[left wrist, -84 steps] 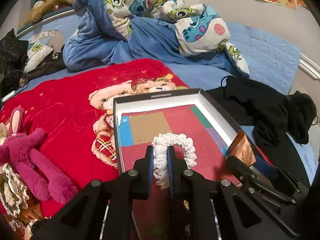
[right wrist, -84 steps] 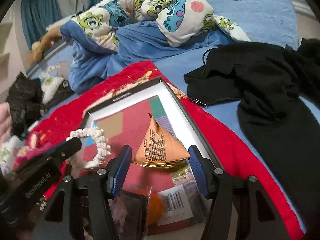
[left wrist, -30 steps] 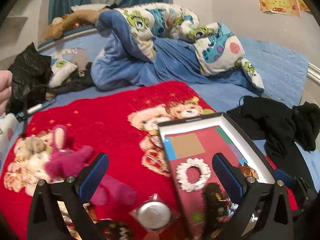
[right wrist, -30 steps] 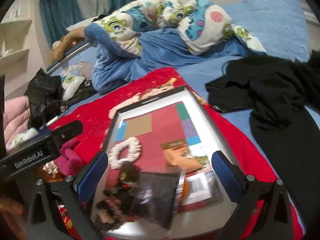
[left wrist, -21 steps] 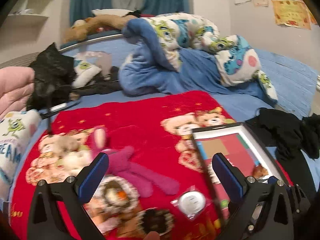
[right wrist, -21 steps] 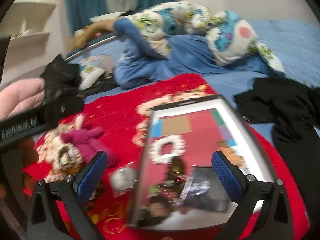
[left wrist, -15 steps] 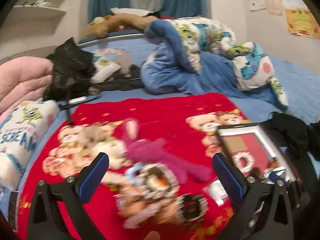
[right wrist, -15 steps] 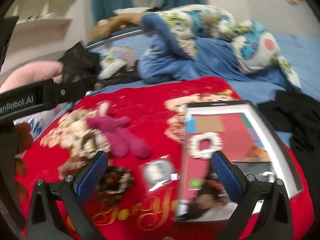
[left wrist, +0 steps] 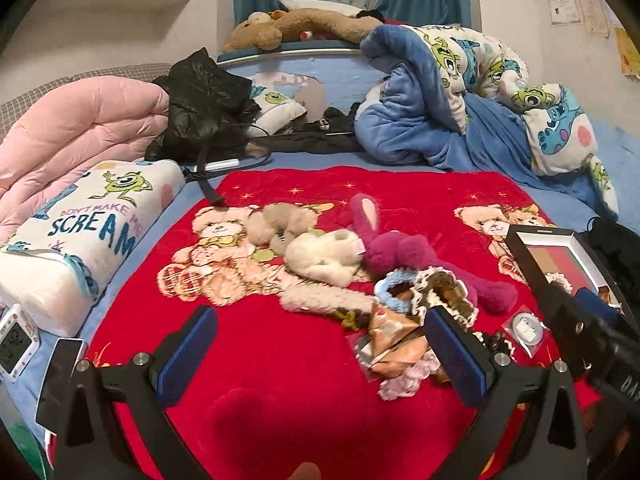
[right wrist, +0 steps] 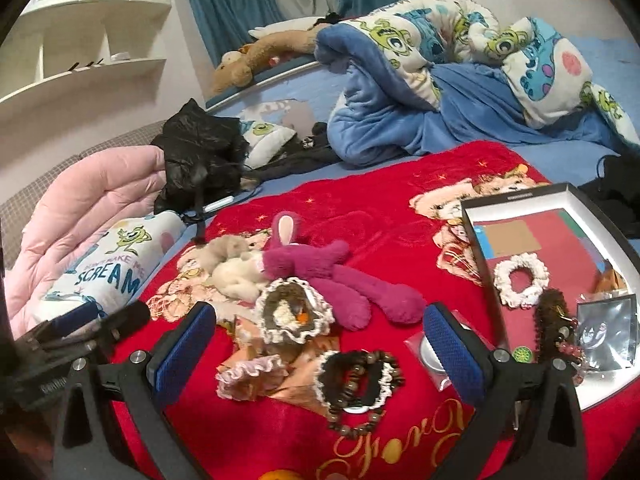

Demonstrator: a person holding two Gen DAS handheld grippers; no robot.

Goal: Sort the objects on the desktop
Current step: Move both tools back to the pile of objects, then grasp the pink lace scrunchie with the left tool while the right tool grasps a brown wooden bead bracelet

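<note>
Over the red blanket (right wrist: 384, 200) I have swung both grippers away from the box (right wrist: 600, 396); left gripper (left wrist: 320, 354) and right gripper (right wrist: 320, 344) both show fingers wide apart, empty. White scrunchie (right wrist: 520, 276) now lies in the box at three o'clock, so I'd fetch next. Waiting: one black scrunchie (right wrist: 356, 380), one pink (right wrist: 250, 376), one brown frilled (right wrist: 292, 314), two plush toys

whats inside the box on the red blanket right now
The box holds a white scrunchie, a dark brown fuzzy scrunchie, a silver foil packet and an orange wrapper on red patterned paper. The right gripper's finger covers its near corner.
</note>
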